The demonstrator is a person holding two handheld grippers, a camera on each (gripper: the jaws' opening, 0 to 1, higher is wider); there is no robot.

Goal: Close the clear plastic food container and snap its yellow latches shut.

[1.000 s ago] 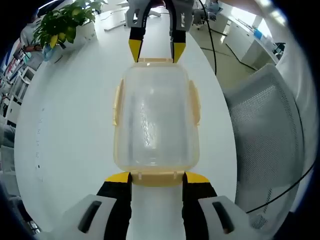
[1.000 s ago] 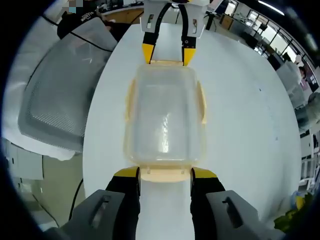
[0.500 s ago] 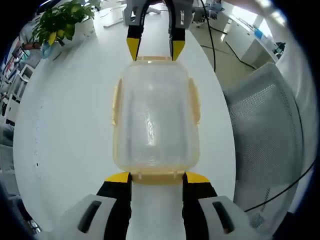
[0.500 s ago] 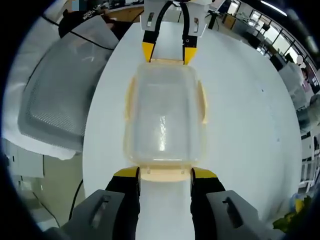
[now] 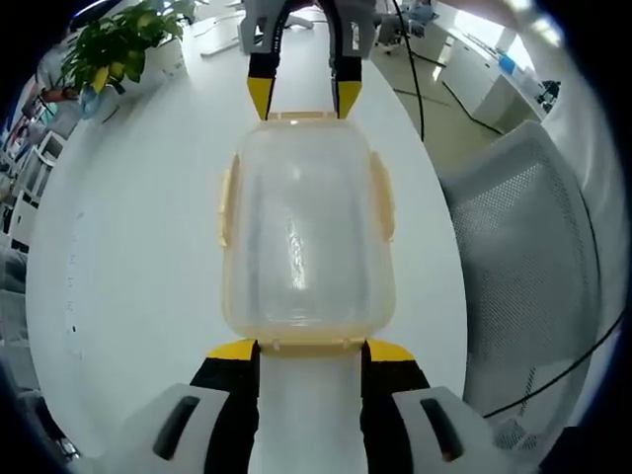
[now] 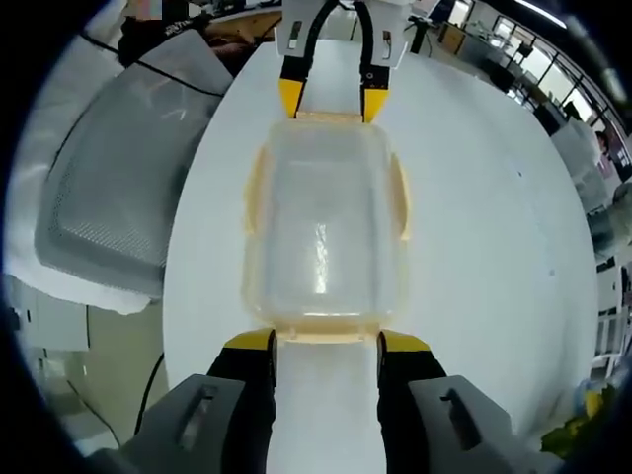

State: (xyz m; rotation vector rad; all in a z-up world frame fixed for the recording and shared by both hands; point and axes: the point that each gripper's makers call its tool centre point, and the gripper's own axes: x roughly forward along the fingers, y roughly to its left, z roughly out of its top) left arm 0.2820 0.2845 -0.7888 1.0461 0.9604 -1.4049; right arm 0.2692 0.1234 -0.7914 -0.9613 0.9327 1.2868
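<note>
- While the container [image 5: 304, 232] sits lengthwise on the white table [image 5: 128, 247] between the two tools, each end latch lies at a pair of spread jaws.
- The left gripper [image 5: 308, 348] is open, tips either side of the near end latch [image 5: 308, 346]; whether they touch it cannot be told.
- The right gripper [image 6: 326, 342] is likewise open at the opposite end latch [image 6: 326, 337].
- Risk: unequal end pressure could slide the container across the smooth table.
- Risk: a lid not fully seated could stop a latch snapping home.
- Risk: the side latches [image 5: 381, 197] may remain unfastened; their state cannot be confirmed.
</note>
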